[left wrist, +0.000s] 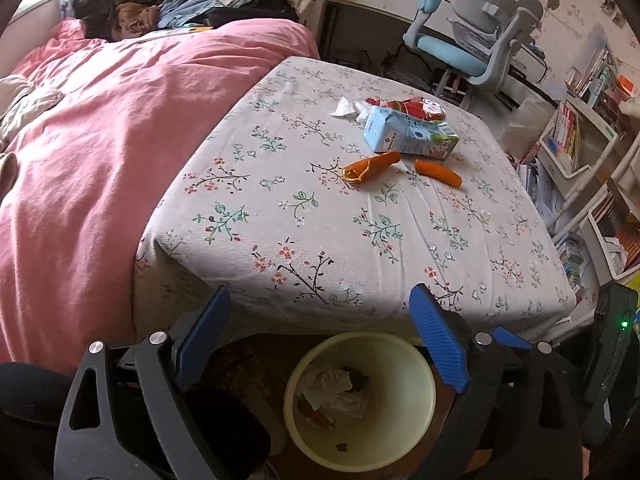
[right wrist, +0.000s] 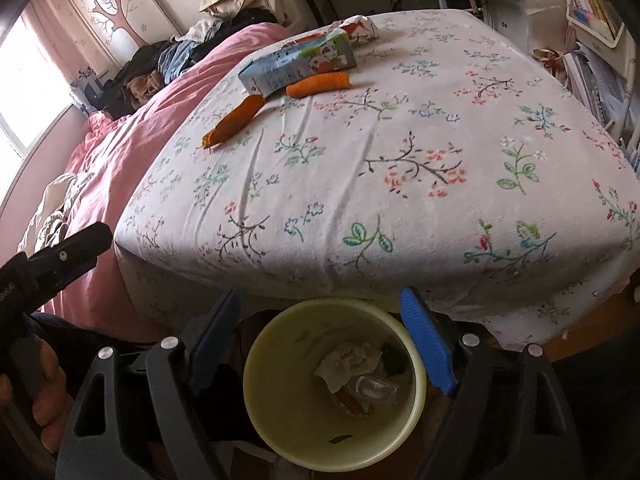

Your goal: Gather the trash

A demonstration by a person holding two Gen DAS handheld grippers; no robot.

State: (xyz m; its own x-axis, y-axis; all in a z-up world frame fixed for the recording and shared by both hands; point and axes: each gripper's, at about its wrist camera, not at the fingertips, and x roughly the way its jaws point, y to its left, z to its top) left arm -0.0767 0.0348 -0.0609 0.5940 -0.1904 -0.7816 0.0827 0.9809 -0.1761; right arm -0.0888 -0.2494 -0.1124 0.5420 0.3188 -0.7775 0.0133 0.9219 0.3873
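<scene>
Both claws, left gripper (left wrist: 320,340) and right gripper (right wrist: 324,340), gape empty over the bin (right wrist: 416,404); drop step done, we judge; next we reach for the carton (left wrist: 408,136).

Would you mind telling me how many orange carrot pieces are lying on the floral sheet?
2: one carrot piece just in front of the blue carton, the other beside it towards the pink duvet. The carton might hide more.
</scene>
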